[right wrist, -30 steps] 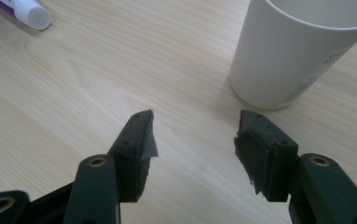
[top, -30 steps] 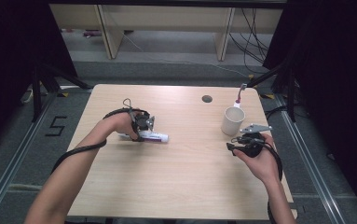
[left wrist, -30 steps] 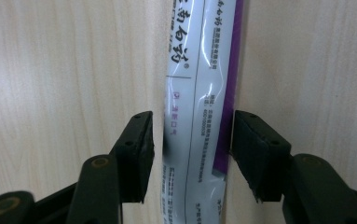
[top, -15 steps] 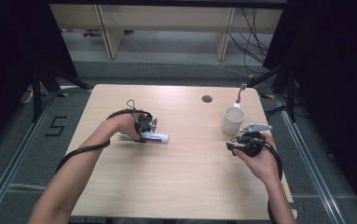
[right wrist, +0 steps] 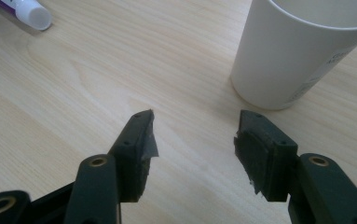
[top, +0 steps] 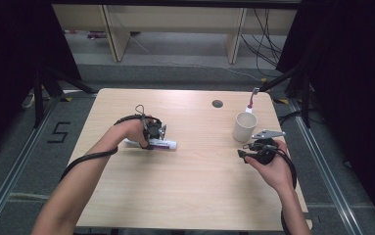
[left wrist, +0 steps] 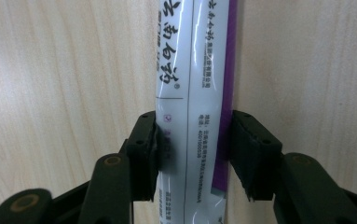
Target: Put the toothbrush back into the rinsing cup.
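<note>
Left tool [left wrist: 193,154] closed in, tube [left wrist: 192,93] between pads

Black plastic two-jaw left gripper [left wrist: 194,154] and right gripper [right wrist: 194,151]: brass-coloured pivot screws behind the jaws, black cables trailing, bare forearms.

The high view looks forward and down over the whole counter [top: 195,186]. Both gripper views sit close above it; the right one shares the toothpaste tube [right wrist: 24,11] and paper cup [right wrist: 302,51] with the high view.

Lab recording bay, wooden table [top: 190,196], black curtains [top: 9,58], floor rails [top: 9,176], loose cables [top: 266,44]
</note>
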